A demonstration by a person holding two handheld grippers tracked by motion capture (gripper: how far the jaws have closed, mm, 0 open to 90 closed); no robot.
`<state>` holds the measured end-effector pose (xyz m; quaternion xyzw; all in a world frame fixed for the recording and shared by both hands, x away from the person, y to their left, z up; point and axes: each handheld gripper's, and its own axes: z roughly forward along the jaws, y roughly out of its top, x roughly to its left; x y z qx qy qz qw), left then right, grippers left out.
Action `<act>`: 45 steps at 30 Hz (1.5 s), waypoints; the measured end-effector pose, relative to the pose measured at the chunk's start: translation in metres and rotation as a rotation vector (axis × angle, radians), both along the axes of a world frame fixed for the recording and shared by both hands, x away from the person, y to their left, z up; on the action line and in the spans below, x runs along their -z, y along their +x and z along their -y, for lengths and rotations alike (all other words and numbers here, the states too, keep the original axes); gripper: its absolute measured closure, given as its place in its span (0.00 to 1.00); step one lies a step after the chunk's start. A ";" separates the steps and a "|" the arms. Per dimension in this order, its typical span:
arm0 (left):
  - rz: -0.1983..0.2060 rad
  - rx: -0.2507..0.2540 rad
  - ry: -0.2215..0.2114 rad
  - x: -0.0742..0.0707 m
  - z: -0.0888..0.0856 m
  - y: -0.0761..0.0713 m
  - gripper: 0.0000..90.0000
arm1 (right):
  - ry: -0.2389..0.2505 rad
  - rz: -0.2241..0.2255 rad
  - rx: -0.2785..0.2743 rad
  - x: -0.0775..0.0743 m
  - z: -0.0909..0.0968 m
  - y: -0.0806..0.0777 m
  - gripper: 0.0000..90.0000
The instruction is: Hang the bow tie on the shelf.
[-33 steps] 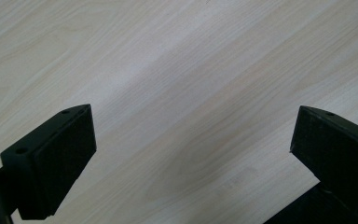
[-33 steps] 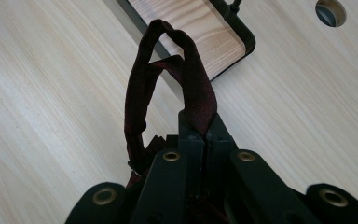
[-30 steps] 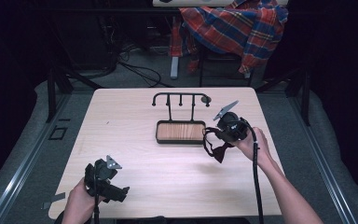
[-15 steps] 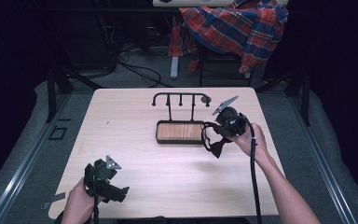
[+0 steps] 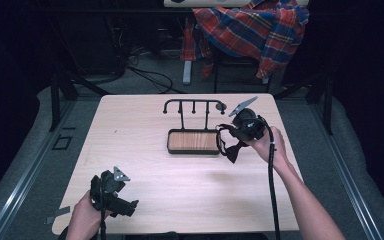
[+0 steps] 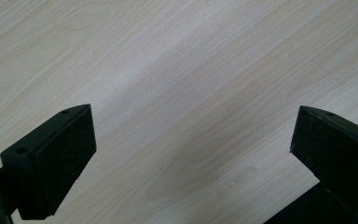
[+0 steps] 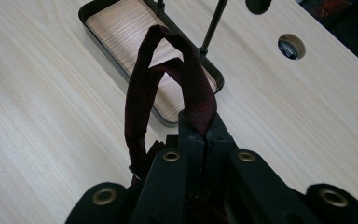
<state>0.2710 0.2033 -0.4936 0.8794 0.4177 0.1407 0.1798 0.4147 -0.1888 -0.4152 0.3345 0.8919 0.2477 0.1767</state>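
Note:
My right gripper (image 5: 226,138) hovers just right of a black tray (image 5: 192,142) with a wooden floor, and it is shut on a dark maroon fabric strap (image 5: 230,149). In the right gripper view the strap (image 7: 142,93) rises in a loop from the pinched jaws of the gripper (image 7: 204,128) and hangs over the tray (image 7: 116,28). A black hook rack (image 5: 192,102) stands on the tray's far edge. At the table's near left corner my left gripper (image 5: 129,205) rests low, and its jaws (image 6: 191,135) stand wide apart over bare wood with nothing between them.
The light wooden table (image 5: 145,125) has a round cable hole (image 7: 291,45) beyond the rack. A plaid shirt (image 5: 252,30) hangs over a chair behind the table, and cables lie on the floor there. Dark floor rails run along both sides.
My right hand has lifted the strap slightly, staying beside the tray. The left gripper has kept still.

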 end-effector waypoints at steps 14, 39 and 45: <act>-0.001 0.001 0.003 0.000 0.000 0.000 0.00 | 0.011 0.046 0.010 -0.020 -0.002 0.007 0.99; -0.002 0.002 0.007 0.000 0.001 0.000 0.00 | 0.047 0.082 0.086 -0.028 -0.006 0.039 0.99; 0.001 0.003 0.006 0.000 0.001 0.000 0.00 | 0.039 0.076 0.110 -0.021 -0.007 0.049 0.99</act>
